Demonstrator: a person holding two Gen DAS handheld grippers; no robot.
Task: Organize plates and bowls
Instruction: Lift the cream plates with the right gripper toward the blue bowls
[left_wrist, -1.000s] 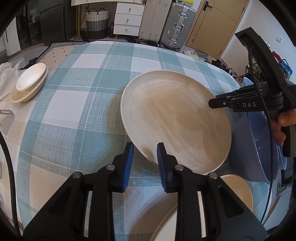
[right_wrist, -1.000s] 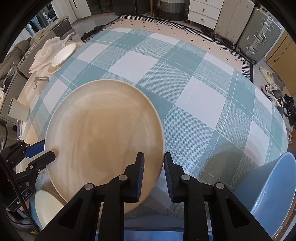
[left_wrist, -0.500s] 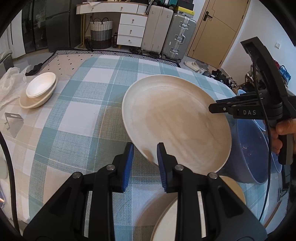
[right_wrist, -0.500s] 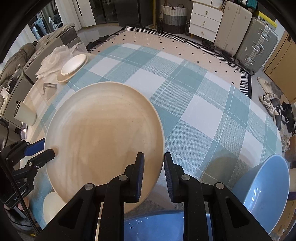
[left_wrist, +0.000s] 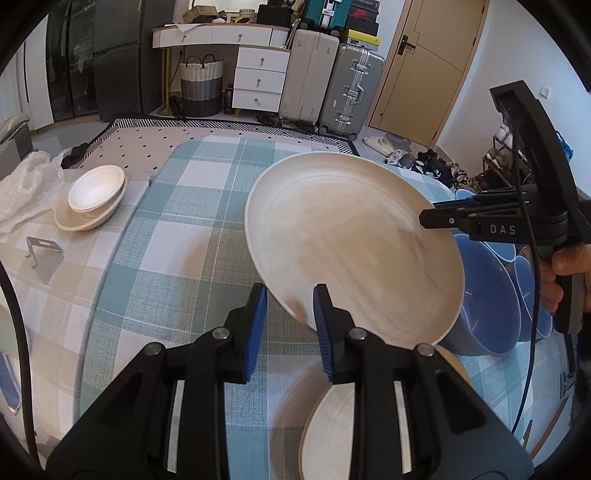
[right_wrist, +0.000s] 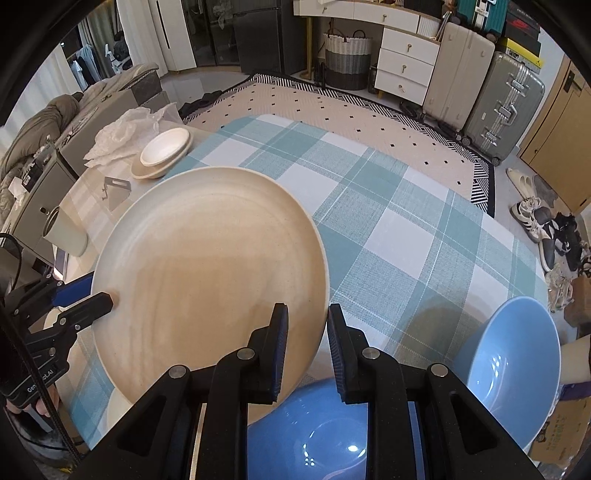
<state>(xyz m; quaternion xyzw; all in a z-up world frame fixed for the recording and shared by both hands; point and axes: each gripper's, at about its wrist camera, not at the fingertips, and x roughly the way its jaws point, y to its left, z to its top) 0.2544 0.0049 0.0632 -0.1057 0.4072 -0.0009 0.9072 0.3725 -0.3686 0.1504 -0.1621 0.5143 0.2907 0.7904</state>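
A large cream plate (left_wrist: 351, 243) hangs in the air above the checked tablecloth (left_wrist: 177, 229), held at two opposite edges. My left gripper (left_wrist: 289, 314) is shut on its near rim. My right gripper (right_wrist: 307, 332) is shut on its other rim and shows as a black tool in the left wrist view (left_wrist: 476, 218). The plate also fills the right wrist view (right_wrist: 207, 266). Blue bowls (right_wrist: 513, 365) sit under and beside my right gripper. A second cream plate (left_wrist: 328, 421) lies on the table below my left gripper.
A white bowl stacked on a cream bowl (left_wrist: 94, 197) sits at the far left of the table, with a metal bracket (left_wrist: 42, 256) nearby. A beige cup (right_wrist: 66, 236) stands at the left table edge. Suitcases and drawers stand beyond the table.
Both grippers have lifted the large plate higher off the table. The table and the stacked bowls look farther below than before.
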